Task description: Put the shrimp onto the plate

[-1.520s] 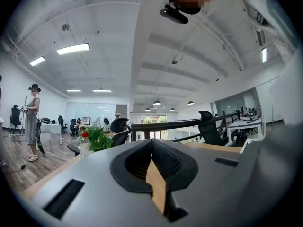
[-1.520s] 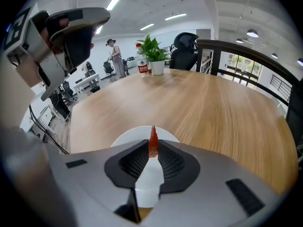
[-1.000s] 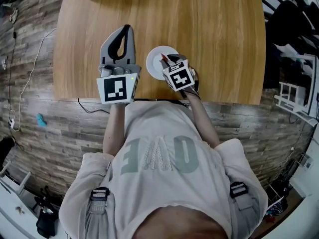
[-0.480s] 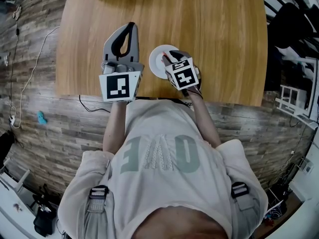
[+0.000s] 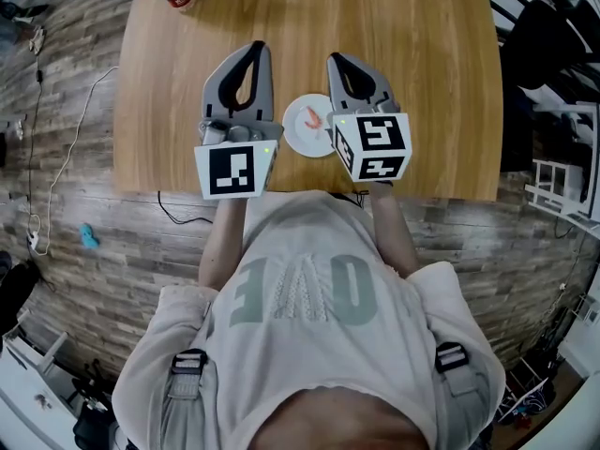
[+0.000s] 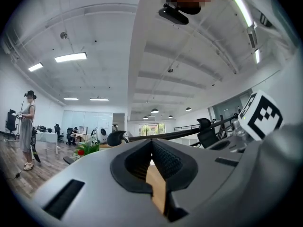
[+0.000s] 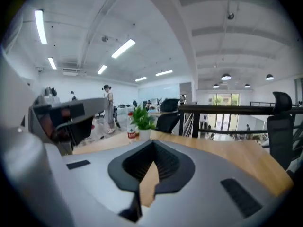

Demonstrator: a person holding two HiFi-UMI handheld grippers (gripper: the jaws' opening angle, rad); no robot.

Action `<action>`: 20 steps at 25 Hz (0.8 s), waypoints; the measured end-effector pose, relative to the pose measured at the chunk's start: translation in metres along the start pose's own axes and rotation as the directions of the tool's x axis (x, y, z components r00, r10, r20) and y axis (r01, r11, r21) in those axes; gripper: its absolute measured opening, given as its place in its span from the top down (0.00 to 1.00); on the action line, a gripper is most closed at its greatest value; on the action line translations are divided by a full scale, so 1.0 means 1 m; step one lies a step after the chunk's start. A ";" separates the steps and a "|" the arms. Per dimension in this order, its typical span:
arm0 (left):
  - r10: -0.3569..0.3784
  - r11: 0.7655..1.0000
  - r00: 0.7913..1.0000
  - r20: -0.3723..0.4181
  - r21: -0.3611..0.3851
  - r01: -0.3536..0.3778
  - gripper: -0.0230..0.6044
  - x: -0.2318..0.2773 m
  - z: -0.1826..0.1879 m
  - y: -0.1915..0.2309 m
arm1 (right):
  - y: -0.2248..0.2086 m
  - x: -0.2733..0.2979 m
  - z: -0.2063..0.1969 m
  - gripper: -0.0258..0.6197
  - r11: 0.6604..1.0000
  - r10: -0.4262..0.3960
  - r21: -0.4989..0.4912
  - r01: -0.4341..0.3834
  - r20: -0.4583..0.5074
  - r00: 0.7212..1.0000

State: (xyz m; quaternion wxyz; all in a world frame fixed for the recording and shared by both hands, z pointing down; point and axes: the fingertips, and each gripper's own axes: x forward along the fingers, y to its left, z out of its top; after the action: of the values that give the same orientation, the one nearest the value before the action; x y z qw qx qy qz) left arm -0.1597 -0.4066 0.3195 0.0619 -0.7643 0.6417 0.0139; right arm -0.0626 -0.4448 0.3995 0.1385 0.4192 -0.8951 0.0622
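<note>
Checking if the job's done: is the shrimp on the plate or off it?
On it: in the head view the small orange-red shrimp lies within the rim of the round white plate.

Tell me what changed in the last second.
The right gripper rose off the plate, leaving the shrimp on it; its jaws have just closed, empty. The left gripper stayed shut beside the plate, which kept its place on the table.

An open-plan office — black office chairs [image 7: 279,136] stand near a dark railing [image 7: 222,109], strip lights [image 7: 123,48] run across a high white ceiling [image 7: 199,13], a potted plant [image 7: 141,119] sits on the pale wooden surface [image 5: 422,36], and a white cable [image 5: 60,148] trails over plank flooring [image 5: 84,279].
</note>
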 end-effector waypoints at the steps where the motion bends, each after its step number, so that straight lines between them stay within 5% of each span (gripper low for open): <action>1: -0.006 1.000 1.000 0.005 -0.002 0.006 0.95 0.002 0.005 -0.001 | -0.003 -0.007 0.020 0.93 1.000 -0.016 -0.006 0.016 0.065 0.998; 8: -0.061 0.998 0.996 0.062 0.013 0.060 0.95 0.012 0.050 -0.016 | -0.013 -0.058 0.100 0.93 0.986 -0.101 -0.090 0.143 0.360 0.927; 13: -0.082 0.996 0.989 0.124 0.033 0.078 0.95 0.010 0.078 -0.020 | -0.015 -0.075 0.114 0.93 0.981 -0.128 -0.081 0.175 0.408 0.904; 20: -0.098 0.995 0.989 0.109 0.031 0.096 0.95 0.012 0.078 -0.026 | -0.017 -0.080 0.112 0.93 0.975 -0.143 -0.097 0.198 0.407 0.902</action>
State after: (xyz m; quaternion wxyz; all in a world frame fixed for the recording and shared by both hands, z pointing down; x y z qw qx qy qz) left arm -0.1271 -0.4055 0.2426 0.1076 -0.7918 0.5995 0.0450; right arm -0.0224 -0.4225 0.2681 -0.0131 0.4893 -0.8665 -0.0974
